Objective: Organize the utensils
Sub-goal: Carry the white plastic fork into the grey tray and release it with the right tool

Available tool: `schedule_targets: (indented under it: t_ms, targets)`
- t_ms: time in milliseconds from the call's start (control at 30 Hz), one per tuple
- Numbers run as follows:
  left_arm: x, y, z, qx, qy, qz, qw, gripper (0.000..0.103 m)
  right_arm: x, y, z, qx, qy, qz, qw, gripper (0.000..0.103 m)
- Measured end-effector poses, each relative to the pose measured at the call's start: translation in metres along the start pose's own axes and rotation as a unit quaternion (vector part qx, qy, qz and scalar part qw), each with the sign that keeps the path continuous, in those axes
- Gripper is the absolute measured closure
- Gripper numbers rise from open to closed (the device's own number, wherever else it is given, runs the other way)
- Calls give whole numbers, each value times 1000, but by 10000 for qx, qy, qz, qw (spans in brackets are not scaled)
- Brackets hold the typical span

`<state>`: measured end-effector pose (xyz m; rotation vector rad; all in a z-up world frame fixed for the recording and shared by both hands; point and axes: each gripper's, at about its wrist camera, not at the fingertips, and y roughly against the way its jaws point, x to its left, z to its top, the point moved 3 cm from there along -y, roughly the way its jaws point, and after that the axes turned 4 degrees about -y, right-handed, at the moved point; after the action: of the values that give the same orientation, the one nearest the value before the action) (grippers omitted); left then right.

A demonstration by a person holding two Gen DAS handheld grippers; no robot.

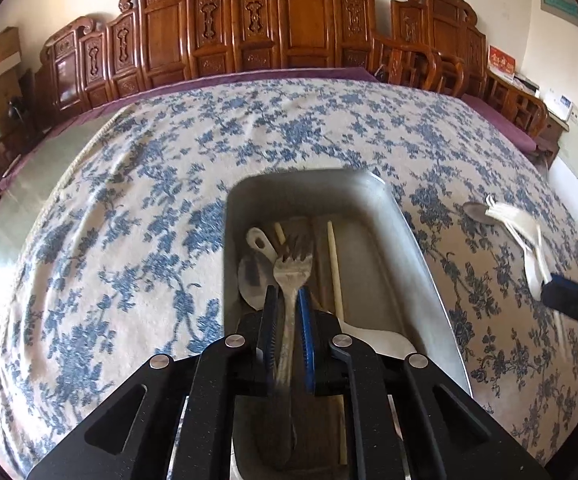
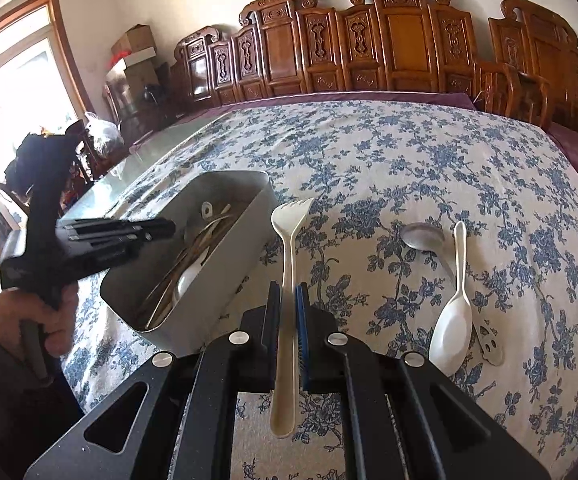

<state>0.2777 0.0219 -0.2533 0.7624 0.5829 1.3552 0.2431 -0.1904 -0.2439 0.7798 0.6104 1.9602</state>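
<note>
My left gripper (image 1: 287,300) clamps a metal fork (image 1: 292,276) above the grey bin (image 1: 421,264). My right gripper (image 2: 287,296) pinches a white plastic fork (image 2: 287,248) just right of the bin, near a white spoon (image 2: 451,320).

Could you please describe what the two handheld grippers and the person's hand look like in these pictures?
Both the left gripper and right gripper are matte black with cut-out linkage arms and round silver pivot screws. Each has one black ribbed and one blue ribbed pad on its fingers. The left hand is bare, with a dark sleeve.
</note>
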Motion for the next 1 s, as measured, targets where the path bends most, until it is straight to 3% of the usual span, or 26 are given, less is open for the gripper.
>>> schedule_targets:
  t_ms: [467, 733, 1000]
  targets:
    - [34, 31, 12, -348, 124, 4, 9993, 90, 42, -11, 23, -36, -41, 148, 9999, 93]
    - [57, 39, 12, -433, 242, 60, 9988, 90, 85, -47, 41, 47, -17, 375, 9993, 93]
    - [76, 40, 12, -391, 409, 132, 9983, 90, 97, -83, 48, 266, -156, 332, 9990, 93]
